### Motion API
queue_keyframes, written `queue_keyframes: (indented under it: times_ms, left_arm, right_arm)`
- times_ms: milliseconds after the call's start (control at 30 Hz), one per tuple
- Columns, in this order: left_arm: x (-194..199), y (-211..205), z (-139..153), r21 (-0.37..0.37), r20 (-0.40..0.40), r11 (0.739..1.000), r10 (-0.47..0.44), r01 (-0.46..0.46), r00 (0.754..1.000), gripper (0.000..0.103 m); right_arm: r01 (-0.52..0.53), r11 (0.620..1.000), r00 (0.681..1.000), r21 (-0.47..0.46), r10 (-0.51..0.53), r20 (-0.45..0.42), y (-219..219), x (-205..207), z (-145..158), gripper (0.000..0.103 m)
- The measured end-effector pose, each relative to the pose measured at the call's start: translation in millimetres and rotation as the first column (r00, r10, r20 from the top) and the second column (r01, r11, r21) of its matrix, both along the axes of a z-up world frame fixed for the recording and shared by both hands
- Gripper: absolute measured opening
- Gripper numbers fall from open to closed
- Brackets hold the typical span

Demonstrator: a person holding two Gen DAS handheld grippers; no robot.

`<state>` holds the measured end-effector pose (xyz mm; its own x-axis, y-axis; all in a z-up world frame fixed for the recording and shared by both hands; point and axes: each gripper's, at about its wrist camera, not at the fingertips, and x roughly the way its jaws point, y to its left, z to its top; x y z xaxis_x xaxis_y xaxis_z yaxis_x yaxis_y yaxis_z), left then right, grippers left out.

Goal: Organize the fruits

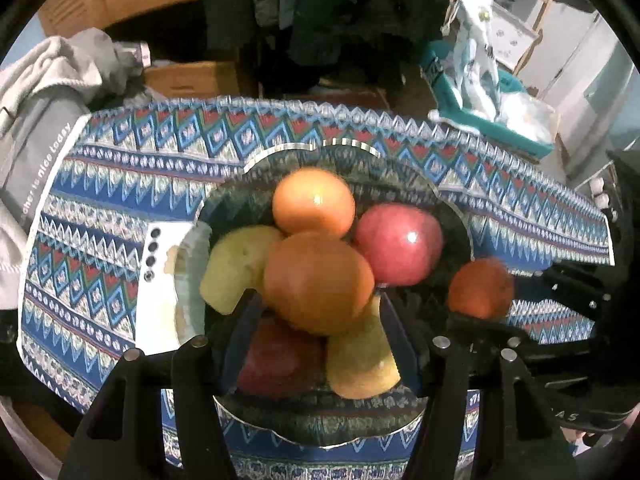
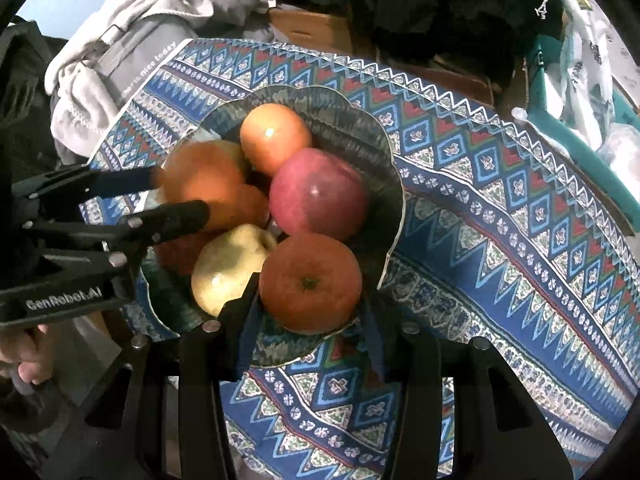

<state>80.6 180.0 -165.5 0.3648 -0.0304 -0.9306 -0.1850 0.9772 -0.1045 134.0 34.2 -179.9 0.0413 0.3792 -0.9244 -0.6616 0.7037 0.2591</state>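
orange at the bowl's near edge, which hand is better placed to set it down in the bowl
Right. The right gripper already has its jaws around that orange over the bowl rim. The left gripper is busy holding another orange atop the pile.

Orange oranges [image 2: 310, 282], red apple [image 2: 319, 194] and yellow-green apple [image 2: 230, 266] in a dark, fine-patterned bowl [image 2: 362, 136]; blue-white-red zigzag-and-diamond tablecloth [image 2: 500, 216]; black grippers [image 2: 308, 308].
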Motion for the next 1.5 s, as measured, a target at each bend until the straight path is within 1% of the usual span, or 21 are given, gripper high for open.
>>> queue_keyframes:
  times_ms: [33,167,300,367,433,467,500,533,633,700,767,867,933,1033,1100,1233,1333,1433,1500]
  left_arm:
    - [0,0,2,-0.005,0.008,1.0,-0.002,0.002,1.0,0.064]
    - [-2,-1,1,-0.001,-0.01,1.0,0.001,-0.001,1.0,0.064]
    - [-6,-4,7,0.036,0.0,0.999,-0.007,0.007,1.0,0.064]
    - [-10,-4,13,0.044,0.009,0.999,-0.001,0.0,1.0,0.067]
    - [-15,-4,21,0.043,0.026,0.999,0.003,-0.004,1.0,0.073]
    - [-17,-4,26,0.045,0.036,0.999,0.003,-0.005,0.999,0.075]
    - [-20,-6,32,0.05,0.052,0.999,-0.002,-0.001,0.999,0.079]
    - [-23,-7,36,0.058,0.061,0.998,-0.004,0.0,0.998,0.081]
    - [-31,-12,49,0.083,0.086,0.996,-0.013,0.006,0.996,0.081]
    - [-36,-15,56,0.084,0.096,0.996,-0.014,0.006,0.995,0.081]
    - [-41,-17,64,0.075,0.108,0.997,-0.02,0.012,0.994,0.082]
    - [-50,-24,75,0.098,0.125,0.995,-0.028,0.016,0.992,0.086]
    - [-57,-29,83,0.14,0.146,0.99,-0.04,0.019,0.988,0.087]
    - [-65,-36,93,0.203,0.155,0.979,-0.06,0.028,0.986,0.087]
    - [-72,-40,103,0.211,0.179,0.977,-0.072,0.033,0.981,0.088]
    - [-83,-44,118,0.227,0.222,0.974,-0.065,0.014,0.973,0.102]
    - [-87,-47,123,0.246,0.228,0.969,-0.064,0.006,0.972,0.102]
    - [-90,-50,126,0.253,0.226,0.967,-0.068,0.009,0.972,0.102]
    - [-93,-51,131,0.257,0.246,0.966,-0.066,0.001,0.967,0.102]
  right_arm:
    - [0.005,1.0,1.0,0.003,-0.005,0.001,-1,1,1,0.049]
    - [0.025,1.0,1.0,0.017,-0.025,0.009,-8,4,8,0.05]
    - [0.066,0.997,0.997,0.032,-0.067,0.027,-18,7,22,0.056]
    - [0.087,0.996,0.995,0.036,-0.088,0.046,-23,7,32,0.058]
    - [0.103,0.994,0.992,0.033,-0.105,0.069,-27,6,41,0.063]
    - [0.112,0.993,0.99,0.034,-0.114,0.08,-30,5,46,0.066]
    - [0.117,0.992,0.989,0.039,-0.12,0.085,-32,4,50,0.068]
    - [0.123,0.991,0.988,0.049,-0.127,0.089,-35,2,56,0.068]
    - [0.136,0.989,0.983,0.056,-0.142,0.115,-39,-3,68,0.072]
    - [0.146,0.988,0.978,0.058,-0.153,0.138,-42,-7,78,0.077]
    - [0.152,0.986,0.974,0.066,-0.161,0.161,-45,-11,88,0.079]
    - [0.162,0.984,0.963,0.077,-0.175,0.203,-51,-20,102,0.08]
    - [0.169,0.982,0.955,0.081,-0.184,0.234,-55,-27,111,0.08]
    - [0.184,0.979,0.942,0.084,-0.2,0.269,-63,-34,121,0.08]
    - [0.199,0.975,0.938,0.095,-0.218,0.269,-68,-36,125,0.08]
    - [0.229,0.966,0.928,0.12,-0.253,0.272,-80,-41,137,0.08]
    - [0.247,0.961,0.908,0.128,-0.276,0.316,-88,-47,148,0.08]
    - [0.269,0.952,0.893,0.148,-0.304,0.332,-97,-51,155,0.08]
    - [0.281,0.946,0.884,0.159,-0.32,0.341,-102,-55,160,0.08]
